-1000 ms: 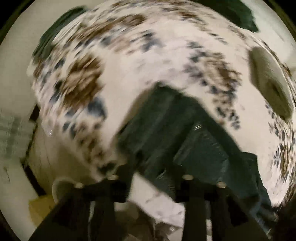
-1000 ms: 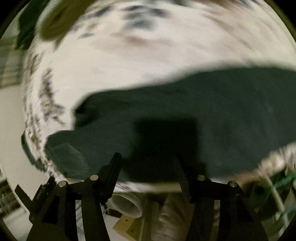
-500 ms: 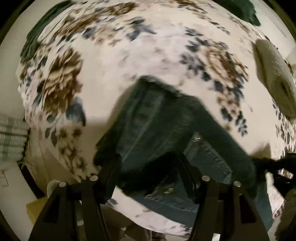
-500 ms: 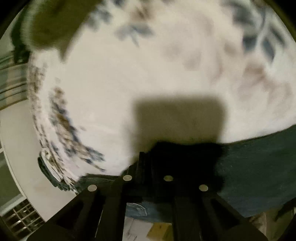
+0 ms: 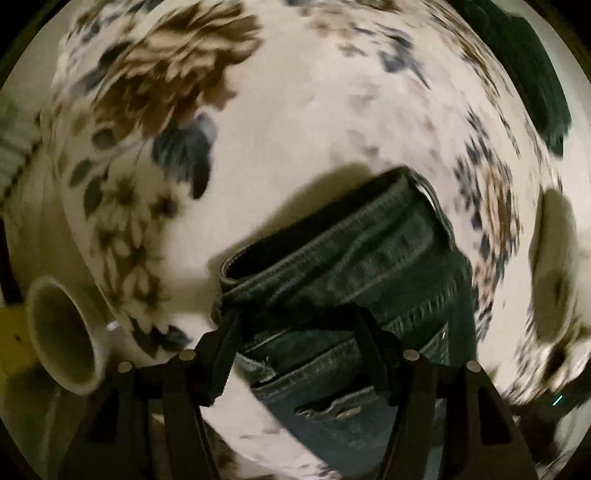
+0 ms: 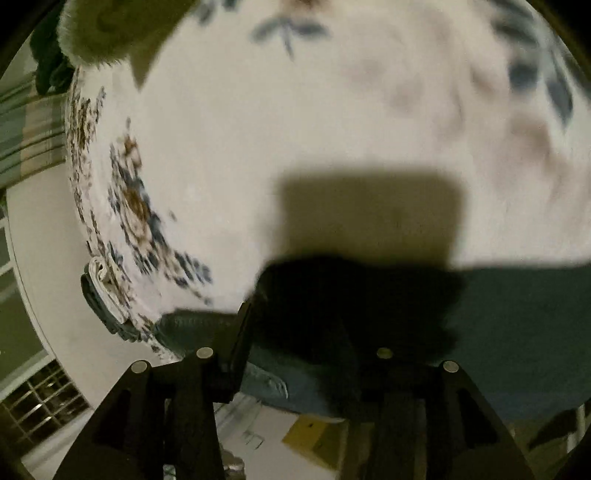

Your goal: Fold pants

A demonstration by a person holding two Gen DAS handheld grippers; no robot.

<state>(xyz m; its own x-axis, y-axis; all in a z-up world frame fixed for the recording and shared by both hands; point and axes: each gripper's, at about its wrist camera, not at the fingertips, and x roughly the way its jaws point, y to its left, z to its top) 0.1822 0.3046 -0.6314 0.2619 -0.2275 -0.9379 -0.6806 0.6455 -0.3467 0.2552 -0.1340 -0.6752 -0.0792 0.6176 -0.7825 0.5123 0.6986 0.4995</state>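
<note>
Dark blue denim pants lie on a white bedspread with brown and blue flowers. In the left wrist view the waistband end lies between my left gripper's spread fingers; the jaws stand open around the fabric. In the right wrist view the pants run along the bed's near edge. My right gripper stands open over the pants' dark edge, fingers apart, with its shadow falling on the bedspread ahead.
A white tube-shaped object sits at the bed's left edge. A grey-green furry cushion lies at the right, also seen in the right wrist view. A dark green cloth lies at the far corner. A yellow box stands on the floor.
My left gripper has moved forward along the pants to the waistband. My right gripper, shut half a second ago, has opened at the pants' edge.
</note>
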